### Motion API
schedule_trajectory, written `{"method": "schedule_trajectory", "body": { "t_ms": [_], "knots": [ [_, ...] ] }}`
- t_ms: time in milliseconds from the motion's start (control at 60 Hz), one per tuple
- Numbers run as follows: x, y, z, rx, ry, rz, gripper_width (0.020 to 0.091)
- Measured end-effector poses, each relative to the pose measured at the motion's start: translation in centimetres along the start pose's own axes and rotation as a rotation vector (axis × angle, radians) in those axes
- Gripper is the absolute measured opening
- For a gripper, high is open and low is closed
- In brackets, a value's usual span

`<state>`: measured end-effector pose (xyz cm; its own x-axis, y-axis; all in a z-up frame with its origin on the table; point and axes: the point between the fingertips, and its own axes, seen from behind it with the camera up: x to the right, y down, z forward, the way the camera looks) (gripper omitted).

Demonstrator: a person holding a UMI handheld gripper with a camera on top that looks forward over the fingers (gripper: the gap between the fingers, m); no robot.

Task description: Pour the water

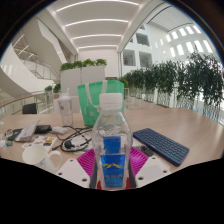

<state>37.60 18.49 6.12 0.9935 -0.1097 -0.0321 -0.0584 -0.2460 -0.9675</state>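
Observation:
A clear plastic water bottle with a white cap and a blue label stands upright between my fingers, held above the wooden table. My gripper is shut on the bottle; the magenta pads press on both sides of the label. Beyond the bottle to the left stands a clear glass cup. A white cup sits nearer on the left.
A dark keyboard lies on the table to the right. Cables and small items clutter the left side. A green box stands behind the bottle, with planters and a plant row farther back.

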Motion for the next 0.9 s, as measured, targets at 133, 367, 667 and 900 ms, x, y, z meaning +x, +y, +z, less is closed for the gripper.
{"method": "schedule_trajectory", "body": {
  "t_ms": [133,367,667,900],
  "knots": [
    [-1.9,-0.8,-0.2,0.046,0.017,0.018,0.0453],
    [-1.4,0.9,-1.0,-0.087,0.05,0.042,0.0613],
    [-2.6,-0.6,-13.8,-0.175,0.067,0.07,0.0831],
    [-8.4,-2.2,-25.9,-0.203,0.066,0.053,0.0829]
  ]
}}
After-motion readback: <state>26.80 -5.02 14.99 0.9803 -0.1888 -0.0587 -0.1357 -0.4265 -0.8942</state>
